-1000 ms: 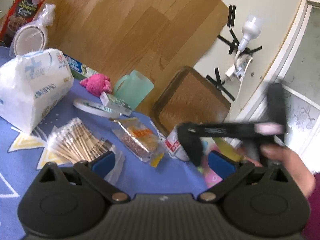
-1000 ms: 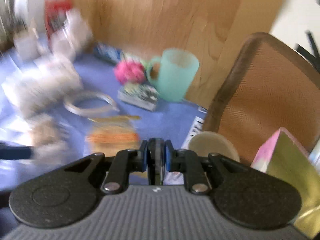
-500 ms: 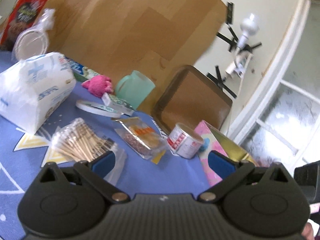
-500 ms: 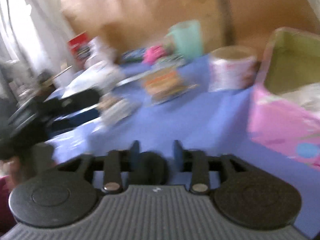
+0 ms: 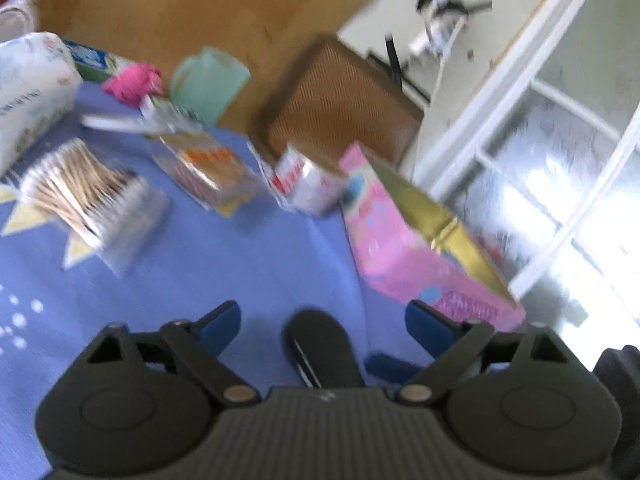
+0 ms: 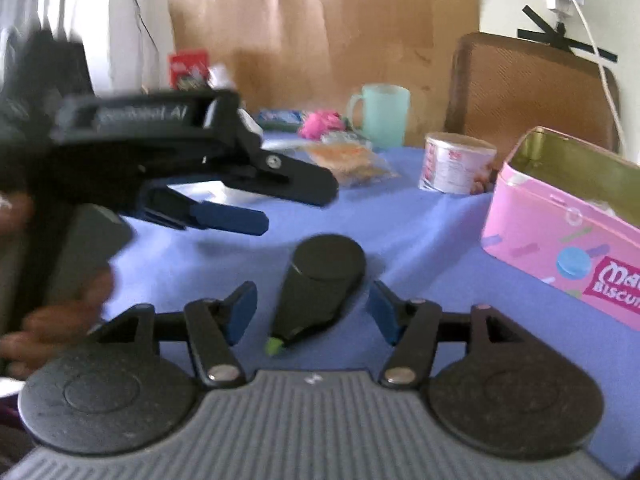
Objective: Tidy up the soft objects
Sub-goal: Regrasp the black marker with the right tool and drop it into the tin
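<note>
A black teardrop-shaped object [image 6: 320, 280] with a green tip lies on the blue tablecloth [image 6: 420, 232]. My right gripper [image 6: 312, 304] is open, its blue pads [image 6: 240, 312] on either side of the object, not touching. My left gripper [image 5: 320, 320] is open too, above the same object [image 5: 320, 344]; it shows in the right wrist view [image 6: 228, 216], left of the object. An open pink biscuit tin [image 6: 560, 232] stands at the right. A pink fluffy thing [image 6: 320, 124] lies far back beside a green mug [image 6: 382, 114].
A white can [image 6: 456, 168], a snack packet [image 6: 348, 160], a bag of cotton swabs [image 5: 88, 196], a tape ring [image 5: 112, 122] and a white tissue pack [image 5: 28, 84] sit on the table. A brown chair back [image 6: 528, 92] stands behind the far edge.
Both grippers swung down to the near table. The right gripper went from shut to open around the black object. The left gripper stayed open and moved right toward the tin.
</note>
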`<state>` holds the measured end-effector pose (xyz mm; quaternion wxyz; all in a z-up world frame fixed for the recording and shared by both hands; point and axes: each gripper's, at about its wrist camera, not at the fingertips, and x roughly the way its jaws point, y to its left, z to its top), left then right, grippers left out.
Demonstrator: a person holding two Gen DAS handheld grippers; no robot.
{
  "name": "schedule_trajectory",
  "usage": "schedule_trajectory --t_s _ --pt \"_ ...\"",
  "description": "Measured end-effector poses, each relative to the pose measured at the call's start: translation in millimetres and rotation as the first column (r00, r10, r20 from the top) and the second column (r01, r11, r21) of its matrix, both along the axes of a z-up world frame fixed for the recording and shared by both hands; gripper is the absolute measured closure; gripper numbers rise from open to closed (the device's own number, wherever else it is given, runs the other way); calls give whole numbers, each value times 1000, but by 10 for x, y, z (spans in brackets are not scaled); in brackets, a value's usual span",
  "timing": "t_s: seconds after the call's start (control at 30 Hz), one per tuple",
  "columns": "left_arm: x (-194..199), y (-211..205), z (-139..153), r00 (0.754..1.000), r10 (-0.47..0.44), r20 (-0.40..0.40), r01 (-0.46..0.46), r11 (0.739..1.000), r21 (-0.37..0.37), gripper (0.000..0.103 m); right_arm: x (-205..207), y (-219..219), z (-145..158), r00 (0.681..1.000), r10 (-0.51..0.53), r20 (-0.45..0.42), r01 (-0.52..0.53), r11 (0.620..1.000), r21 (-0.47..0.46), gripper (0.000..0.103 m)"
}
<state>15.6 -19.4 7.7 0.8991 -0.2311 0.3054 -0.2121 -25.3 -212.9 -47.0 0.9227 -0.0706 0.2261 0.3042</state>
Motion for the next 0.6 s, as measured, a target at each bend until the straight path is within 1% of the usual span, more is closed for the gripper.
schedule_trajectory --t_s 0.03,0.07,0.1,0.13,0.2,0.27,0.33,0.4,0.5,0.6 --pt "10 -50 0 1000 -14 -18 14 1000 12 18 45 10 -30 1000 -15 -6 15 1000 -8 40" --pt "22 -101 -10 999 -32 -41 33 999 19 20 78 -19 -51 1000 -14 -13 14 1000 8 40" --pt "34 -150 -40 996 -50 -68 51 998 24 26 97 -47 -62 1000 -9 -17 10 1000 22 51" --pt "32 -201 -47 996 -53 -68 56 998 38 26 101 -56 -62 1000 7 -12 -6 1000 29 61" --pt "38 -269 -33 997 -49 -67 54 996 65 26 57 -40 -64 1000 -8 6 8 1000 19 61" --pt "66 -269 5 996 -58 -65 60 998 24 26 20 -61 -66 999 -26 35 25 1000 14 61" --pt "110 -284 135 996 -88 -32 87 996 -25 26 -43 -150 0 994 -56 99 53 998 30 62" --pt "183 -392 331 991 -131 16 131 991 -26 26 -79 -244 105 980 -100 172 93 995 47 62" --pt "345 -721 647 974 -203 97 201 979 31 26 -45 -471 305 941 -200 273 184 979 84 62" --pt "553 -1129 870 947 -271 174 259 962 88 26 106 -727 433 899 -300 319 279 954 109 62"
